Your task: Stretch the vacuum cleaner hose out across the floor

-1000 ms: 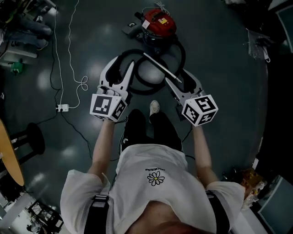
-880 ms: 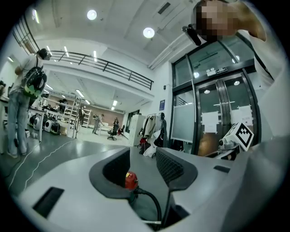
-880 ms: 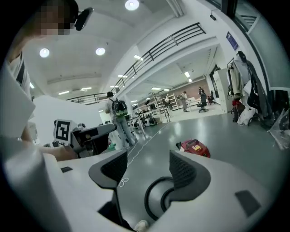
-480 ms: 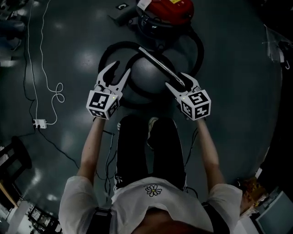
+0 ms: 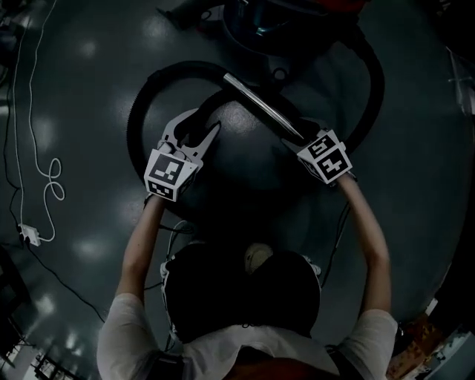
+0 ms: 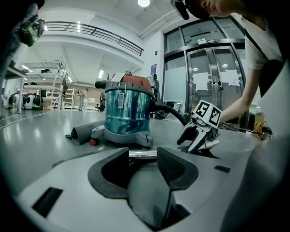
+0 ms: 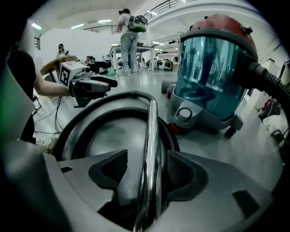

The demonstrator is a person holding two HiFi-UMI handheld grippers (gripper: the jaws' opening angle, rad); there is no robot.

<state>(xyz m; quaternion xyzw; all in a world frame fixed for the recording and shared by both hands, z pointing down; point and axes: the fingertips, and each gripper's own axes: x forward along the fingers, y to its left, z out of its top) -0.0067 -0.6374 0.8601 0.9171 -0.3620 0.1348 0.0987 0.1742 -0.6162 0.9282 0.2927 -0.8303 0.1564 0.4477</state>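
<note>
Looks like the pick-up step, with no stretching done yet. Finds the hose (image 5: 185, 67) coiled in a loop on the floor (image 5: 82, 193) just in front of the vacuum cleaner (image 5: 267, 15), and the chrome wand (image 5: 263, 107) slanting across that loop, away from the cleaner. Has the right gripper (image 5: 300, 133) at the wand's end farthest from the cleaner, jaws apart and straddling the tube; seems not yet to press on it, though dim there. Has the left gripper (image 5: 204, 122) low over the loop beside the wand, jaws apart after just opening, nothing between them. Calls next for closing the right jaws on the wand, catching the hose with the left, then drawing both away from the cleaner without dragging it along.
</note>
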